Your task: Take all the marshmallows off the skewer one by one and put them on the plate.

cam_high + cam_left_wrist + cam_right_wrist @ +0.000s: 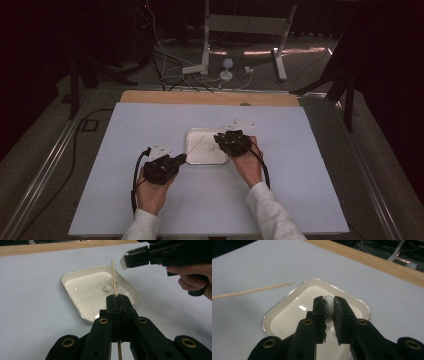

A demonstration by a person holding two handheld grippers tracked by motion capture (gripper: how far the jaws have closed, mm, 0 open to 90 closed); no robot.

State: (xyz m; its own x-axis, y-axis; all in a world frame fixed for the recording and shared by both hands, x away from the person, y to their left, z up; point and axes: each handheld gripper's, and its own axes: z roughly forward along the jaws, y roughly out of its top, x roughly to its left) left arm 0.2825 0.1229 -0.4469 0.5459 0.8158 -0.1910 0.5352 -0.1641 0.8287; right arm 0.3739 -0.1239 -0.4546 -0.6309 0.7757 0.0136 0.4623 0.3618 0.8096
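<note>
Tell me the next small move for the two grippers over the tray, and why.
Probably bring the right gripper and its white soft piece onto the tip of the wooden skewer. The left gripper clamps the skewer with its point up over the tray, and the piece hangs just beside the tip, not yet pierced. Another white piece lies in the tray.

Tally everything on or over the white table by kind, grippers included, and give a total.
Black two-jaw grippers: 2, left and right
Shallow white metal-rimmed trays: 1
Thin wooden skewers: 1
Soft white lumps: 2, one in the right gripper, one in the tray
Total: 6
</note>
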